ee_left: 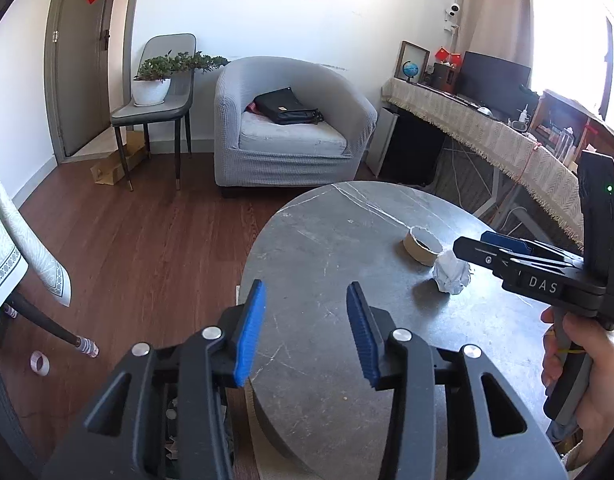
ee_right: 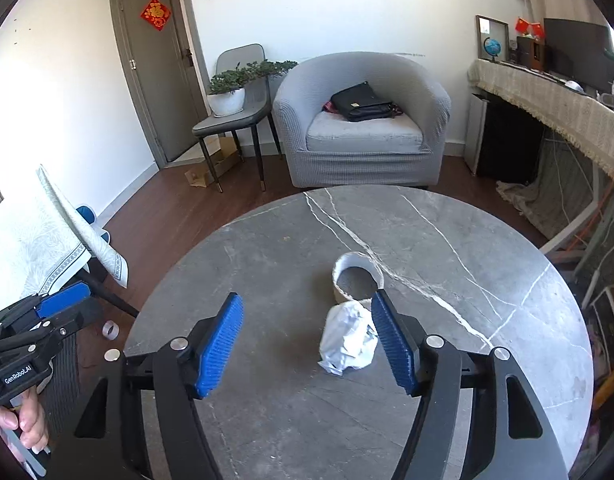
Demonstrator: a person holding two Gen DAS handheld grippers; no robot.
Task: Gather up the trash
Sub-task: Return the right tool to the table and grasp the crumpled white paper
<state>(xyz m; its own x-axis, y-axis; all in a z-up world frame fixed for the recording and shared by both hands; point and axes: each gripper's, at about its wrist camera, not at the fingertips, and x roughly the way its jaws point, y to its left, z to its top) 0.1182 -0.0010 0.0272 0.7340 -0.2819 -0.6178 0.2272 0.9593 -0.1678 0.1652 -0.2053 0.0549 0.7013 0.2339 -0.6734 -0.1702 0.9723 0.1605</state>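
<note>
Blue pads of the right gripper [ee_right: 307, 344] stand spread apart above the round grey marble table [ee_right: 487, 264], nothing pinched between them. A crumpled white paper ball [ee_right: 347, 340] lies on the tabletop in the gap ahead of the jaws, closer to the right-hand pad, which overlaps its edge in this view; whether pad and paper touch cannot be told. Just beyond the ball, touching or nearly so, a short cardboard ring [ee_right: 357, 278] like an empty tape core rests on the marble.

Over the table's near left edge, the left gripper [ee_left: 305, 332] is also spread, with only bare tabletop and floor between its pads. From its camera the right gripper enters from the right, held by a hand [ee_left: 587, 364], its tip just above the paper ball and ring.

Beyond the table a grey armchair [ee_right: 361, 120] holds a black bag [ee_right: 363, 102]. Beside it a chair carries a potted plant [ee_right: 227, 96]. A cloth-covered desk [ee_right: 547, 100] runs along the right wall. A small roll of tape [ee_left: 39, 362] lies on the wooden floor to the left.
</note>
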